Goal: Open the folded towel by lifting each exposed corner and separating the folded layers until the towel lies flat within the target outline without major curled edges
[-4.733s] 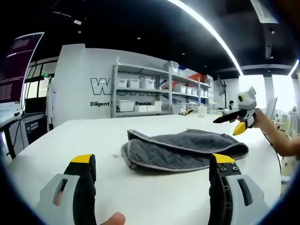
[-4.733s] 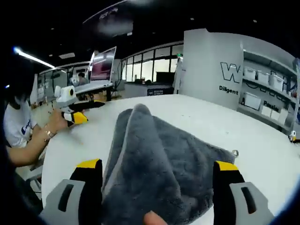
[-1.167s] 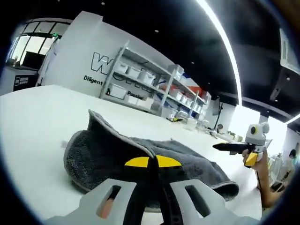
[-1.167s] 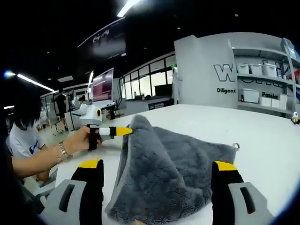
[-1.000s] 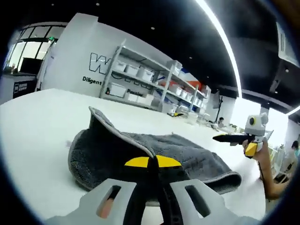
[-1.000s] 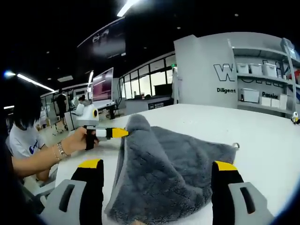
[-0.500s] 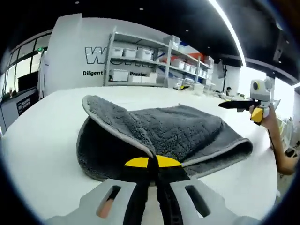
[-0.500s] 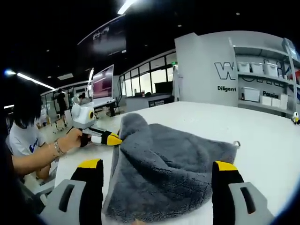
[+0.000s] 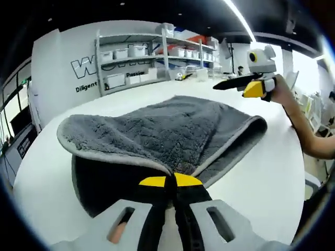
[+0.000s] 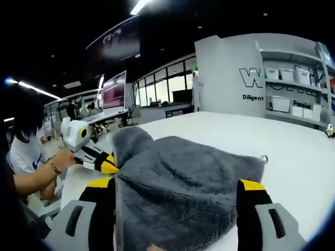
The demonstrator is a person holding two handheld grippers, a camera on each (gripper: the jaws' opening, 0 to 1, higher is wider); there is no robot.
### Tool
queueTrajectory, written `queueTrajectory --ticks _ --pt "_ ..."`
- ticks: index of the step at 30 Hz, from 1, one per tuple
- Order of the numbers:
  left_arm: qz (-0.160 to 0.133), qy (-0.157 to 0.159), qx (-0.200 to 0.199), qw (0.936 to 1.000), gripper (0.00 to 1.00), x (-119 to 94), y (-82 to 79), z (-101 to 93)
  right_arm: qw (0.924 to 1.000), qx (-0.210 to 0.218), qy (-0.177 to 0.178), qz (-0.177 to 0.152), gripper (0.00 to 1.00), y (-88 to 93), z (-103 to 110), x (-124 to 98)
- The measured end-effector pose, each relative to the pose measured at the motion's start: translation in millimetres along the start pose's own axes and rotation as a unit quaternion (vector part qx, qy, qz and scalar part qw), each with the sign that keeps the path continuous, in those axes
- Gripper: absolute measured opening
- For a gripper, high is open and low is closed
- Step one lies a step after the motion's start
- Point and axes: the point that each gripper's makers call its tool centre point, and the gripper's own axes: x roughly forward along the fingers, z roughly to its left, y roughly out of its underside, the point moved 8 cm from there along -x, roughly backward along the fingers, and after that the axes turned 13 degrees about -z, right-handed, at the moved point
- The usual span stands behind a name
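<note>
On table [image 9: 47, 172] | towel [image 9: 172, 130] corner pinched, left gripper [image 9: 167, 181] | right gripper [image 10: 175, 191] fingers spread

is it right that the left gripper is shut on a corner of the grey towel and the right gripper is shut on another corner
Partly. The left gripper is shut on a corner of the grey towel, as the left gripper view shows. The right gripper is not: the right gripper view shows its jaws standing wide apart, open, with the towel lying between them on the white table.
</note>
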Motion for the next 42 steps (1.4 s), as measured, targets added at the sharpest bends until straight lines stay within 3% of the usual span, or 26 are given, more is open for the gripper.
queueTrajectory --ticks 9,18,27,30,37,40,42 --pt "-0.008 0.020 -0.014 0.9997 0.03 -11 2.0 -19.3 0.9999 0.002 -0.003 0.012 0.99 2.6 0 1" --pt "-0.029 0.039 -0.070 0.9963 0.06 -19 6.0 -35.5 0.9998 0.000 -0.005 0.019 0.99 4.1 2 1" --pt "-0.041 0.057 -0.071 0.9950 0.15 -25 7.8 -49.9 0.9997 -0.001 -0.007 0.024 0.99 5.3 3 1" --pt "-0.058 0.079 -0.105 0.9897 0.22 -28 5.0 -55.4 0.9997 0.000 -0.006 0.023 0.99 5.3 3 1" --pt "-0.093 0.119 -0.136 0.9791 0.23 -43 -10.6 -72.0 0.9997 -0.002 -0.007 0.025 0.99 6.7 4 1" --pt "-0.105 0.122 -0.131 0.9782 0.25 -47 -20.6 -70.7 0.9996 -0.001 -0.007 0.028 0.99 7.1 3 2" --pt "-0.121 0.101 -0.121 0.9801 0.29 -49 -27.9 -62.6 0.9996 -0.001 -0.007 0.029 0.99 7.6 3 1"
